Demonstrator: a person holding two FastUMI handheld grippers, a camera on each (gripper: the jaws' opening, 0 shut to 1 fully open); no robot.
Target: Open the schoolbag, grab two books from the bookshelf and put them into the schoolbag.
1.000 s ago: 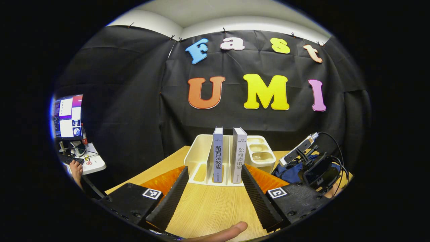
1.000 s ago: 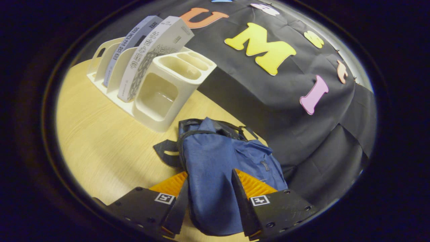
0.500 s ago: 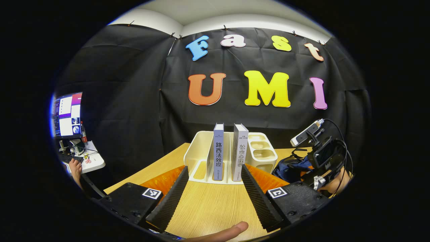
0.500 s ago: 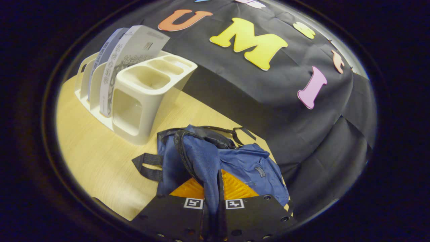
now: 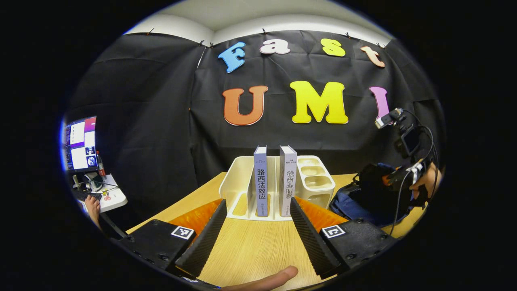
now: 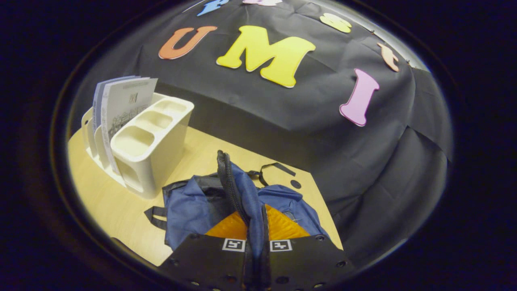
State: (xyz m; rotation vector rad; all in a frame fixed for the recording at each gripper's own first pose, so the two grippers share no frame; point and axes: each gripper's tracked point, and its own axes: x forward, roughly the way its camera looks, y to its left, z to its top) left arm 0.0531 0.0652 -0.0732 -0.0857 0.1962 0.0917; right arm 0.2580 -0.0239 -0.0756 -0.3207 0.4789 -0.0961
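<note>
1. right gripper view: right gripper [image 6: 255, 258] clamped on the blue schoolbag [image 6: 190, 210] flap, bag on the wooden table [image 6: 113, 206] beside the white bookshelf [image 6: 149, 141].
2. left gripper [image 5: 255, 238] fingers spread, empty, facing two upright books [image 5: 274, 186].

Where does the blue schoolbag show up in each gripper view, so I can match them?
Left gripper view: the schoolbag lies at right, beside the white bookshelf.
Right gripper view: bottom centre, its flap pinched in the right gripper.
Shared landmark: the bookshelf, the bag on its cup-compartment side.
</note>
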